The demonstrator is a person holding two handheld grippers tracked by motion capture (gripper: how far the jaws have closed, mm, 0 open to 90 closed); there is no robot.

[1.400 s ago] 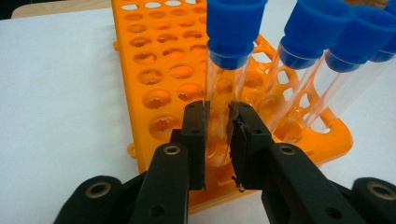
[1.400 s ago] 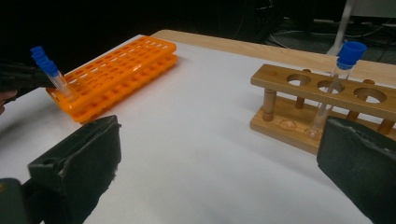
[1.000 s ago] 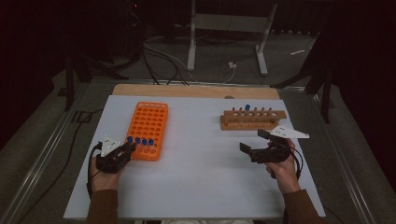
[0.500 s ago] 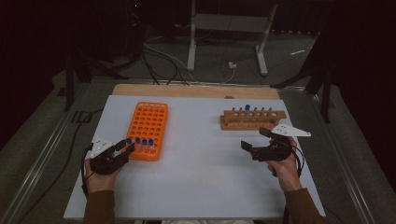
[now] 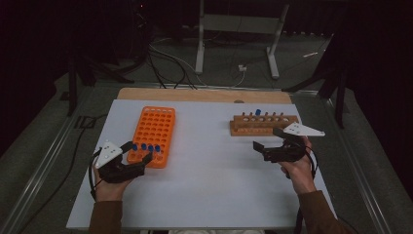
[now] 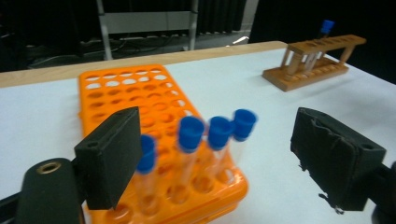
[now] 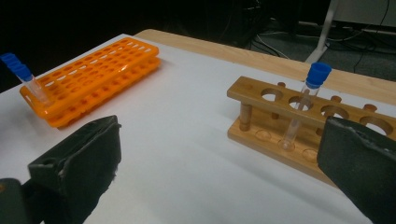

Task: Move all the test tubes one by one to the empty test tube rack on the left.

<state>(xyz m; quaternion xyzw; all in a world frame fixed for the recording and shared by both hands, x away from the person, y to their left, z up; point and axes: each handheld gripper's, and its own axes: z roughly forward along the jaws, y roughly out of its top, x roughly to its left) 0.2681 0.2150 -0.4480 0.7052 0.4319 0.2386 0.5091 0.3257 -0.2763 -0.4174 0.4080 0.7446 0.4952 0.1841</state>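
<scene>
An orange tube rack [image 5: 157, 126] [image 6: 122, 95] lies at the left of the white table. Several blue-capped tubes [image 5: 149, 147] [image 6: 190, 140] stand in its near row. My left gripper [image 5: 139, 152] [image 6: 224, 158] is at that near end. Its jaws have just been opening and stand wide on either side of the tubes, with the pads off them. A wooden rack [image 5: 263, 125] [image 7: 261, 100] at the right holds one blue-capped tube [image 5: 257, 113] [image 7: 306, 100]. My right gripper [image 5: 267, 141] [image 7: 219, 163] hovers open just in front of it with nothing between its fingers.
A wooden board edge [image 5: 195, 94] runs along the back of the white table top [image 5: 209, 165]. Beyond the table, a metal stand [image 5: 236, 29] and cables [image 5: 165, 58] lie on the dark floor. The orange rack [image 7: 93, 77] also appears far left in the right gripper view.
The left gripper's jaws have opened wide from shut, and the left hand has drawn back and up a little from the orange rack. The right hand has stayed about where it was.
</scene>
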